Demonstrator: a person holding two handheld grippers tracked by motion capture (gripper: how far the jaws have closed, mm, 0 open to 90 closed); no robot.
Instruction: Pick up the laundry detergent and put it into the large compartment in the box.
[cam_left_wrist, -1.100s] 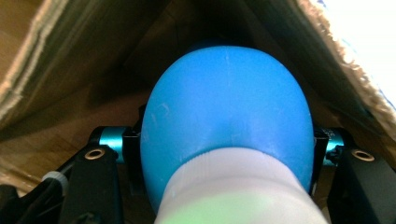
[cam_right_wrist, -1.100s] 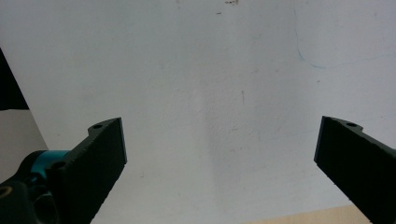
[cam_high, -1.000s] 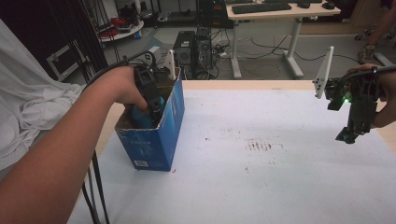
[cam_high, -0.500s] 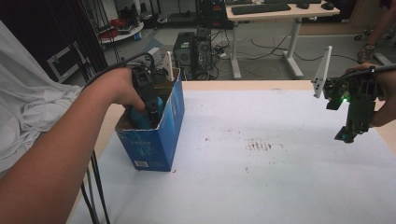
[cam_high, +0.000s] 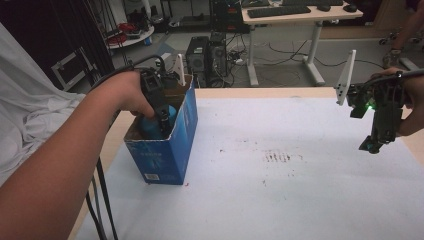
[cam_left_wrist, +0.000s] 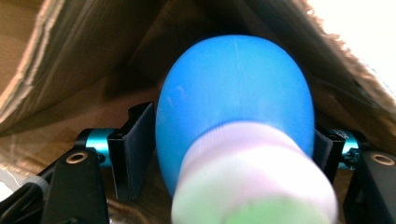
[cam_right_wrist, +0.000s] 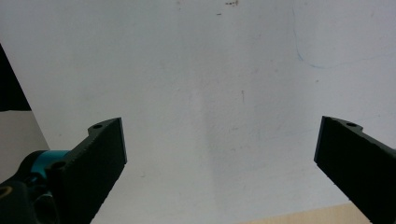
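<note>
A blue cardboard box (cam_high: 172, 150) stands open-topped at the table's left edge. My left gripper (cam_high: 162, 119) reaches down into it. In the left gripper view a blue rubber bulb (cam_left_wrist: 233, 93) with a white cap sits between the jaws of that gripper (cam_left_wrist: 233, 123), brown box walls around it. Its jaws have just been opening, and the pads (cam_left_wrist: 140, 140) still lie against the bulb's sides. The bulb (cam_high: 149, 126) shows inside the box from above. My right gripper (cam_high: 374, 144) hangs over the table's right side, pointing down; the right gripper (cam_right_wrist: 219, 140) is open with nothing between its jaws.
White paper (cam_high: 280, 170) covers the tabletop, with a smudge of dark marks (cam_high: 277, 157) near the middle. A cable (cam_high: 100, 200) trails down from the left gripper past the table's left edge. Desks and computer cases stand on the floor behind the table.
</note>
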